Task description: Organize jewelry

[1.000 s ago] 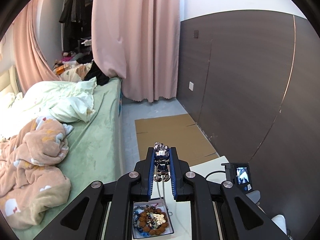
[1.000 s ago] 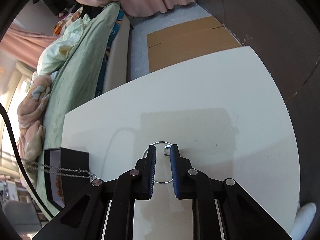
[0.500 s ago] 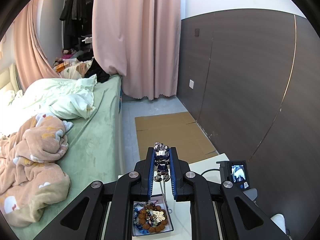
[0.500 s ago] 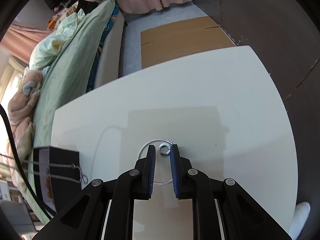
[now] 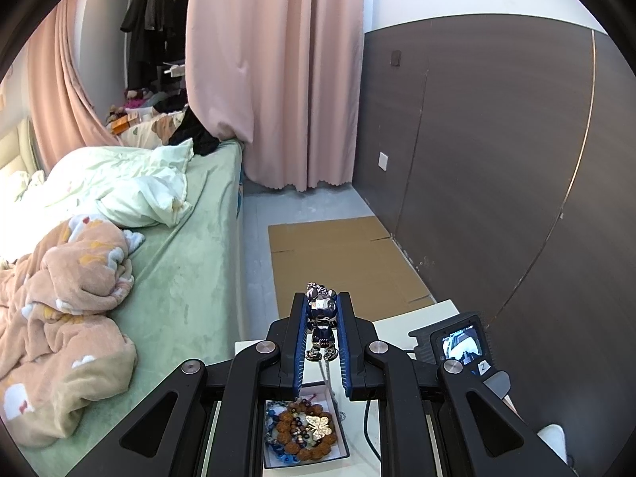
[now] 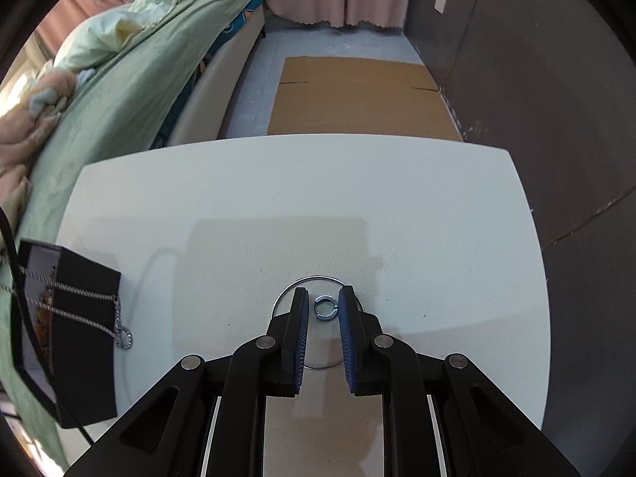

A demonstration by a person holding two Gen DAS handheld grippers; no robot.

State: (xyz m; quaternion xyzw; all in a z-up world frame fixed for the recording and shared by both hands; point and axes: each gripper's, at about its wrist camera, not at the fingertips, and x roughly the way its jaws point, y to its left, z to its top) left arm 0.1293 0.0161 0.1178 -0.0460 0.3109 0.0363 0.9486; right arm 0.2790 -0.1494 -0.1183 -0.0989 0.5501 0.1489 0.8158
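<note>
My left gripper (image 5: 322,318) is shut on a silver and blue figure pendant (image 5: 322,320), whose chain hangs down toward an open jewelry box (image 5: 338,457). Beaded bracelets (image 5: 302,435) and a butterfly piece lie in the box. In the right wrist view, my right gripper (image 6: 324,302) points steeply down at the white table (image 6: 298,198). It is shut on a small silver ring (image 6: 326,309) at its fingertips. A thin silver bangle (image 6: 318,278) lies on the table around the fingertips. A chain (image 6: 79,298) is draped over the black box (image 6: 83,357) at the left.
A bed with green sheets (image 5: 187,278) and a peach blanket (image 5: 67,318) runs along the left. Flat cardboard (image 6: 357,95) lies on the floor beyond the table's far edge, with a dark wall panel (image 5: 497,159) to the right. A black cable (image 6: 12,258) crosses beside the box.
The right gripper's view has rolled and shifted, so the table's far edge now lies level across the picture. The ring stays between its fingers. The left gripper and pendant have not moved.
</note>
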